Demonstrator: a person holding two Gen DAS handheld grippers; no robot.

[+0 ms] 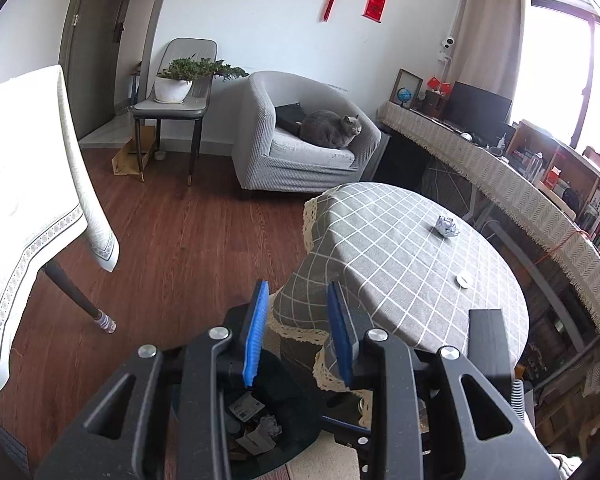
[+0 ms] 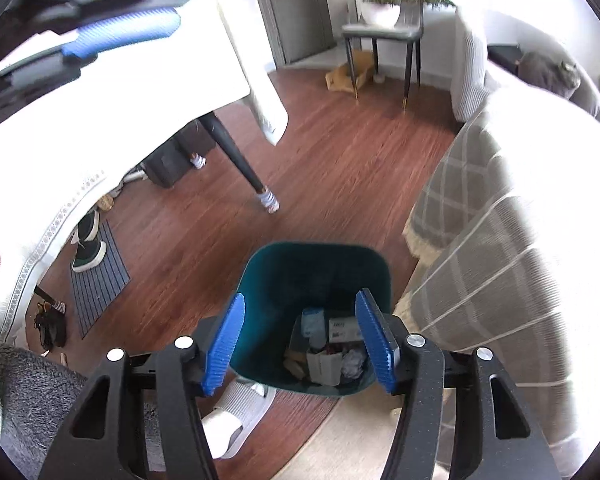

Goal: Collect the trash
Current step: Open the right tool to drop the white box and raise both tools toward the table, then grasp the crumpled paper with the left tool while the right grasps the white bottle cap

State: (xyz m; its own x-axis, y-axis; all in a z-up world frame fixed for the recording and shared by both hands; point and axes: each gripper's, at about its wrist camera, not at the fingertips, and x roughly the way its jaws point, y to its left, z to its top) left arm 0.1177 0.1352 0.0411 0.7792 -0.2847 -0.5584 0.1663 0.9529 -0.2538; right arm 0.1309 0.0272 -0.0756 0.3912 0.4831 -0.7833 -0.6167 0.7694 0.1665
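While hanging above the dark green trash bin point(image 2: 316, 280), right hand-held gripper point(image 2: 300, 340) with blue pads point(image 2: 226, 344) well apart and nothing between them. Bin on the wooden floor point(image 2: 188, 240), just beside the hanging edge of the grey checked cloth, holding a crumpled paper ball point(image 2: 354, 362), a white carton point(image 2: 324, 366), a labelled box point(image 2: 342, 330) and a light blue packet point(image 2: 312, 320). White slipper point(image 2: 236, 412) lying close to the near wall of the bin, partly behind the left finger.

Left hand-held gripper point(image 1: 298, 336) also apart and empty, seen in the right wrist view at the upper left, in front of a white cloth. Pointing over the edge of the round surface point(image 1: 400, 248) covered by the grey checked cloth with a lace border. On this surface two pieces of trash remaining: a crumpled foil-like wrapper point(image 1: 446, 226) toward the far side and a small white round lid point(image 1: 465, 281) nearer, well apart from each other.

Around: a second table under the white cloth point(image 1: 32, 184), its black leg point(image 1: 76, 296) standing on the floor between the two tables; grey armchair point(image 1: 300, 148) with a grey cat point(image 1: 332, 130) on it; chair point(image 1: 176, 108) carrying a potted plant point(image 1: 176, 80); long side counter point(image 1: 500, 176) with fringed cover, monitor and globe; shoes on a dark mat point(image 2: 96, 276) under the white table.
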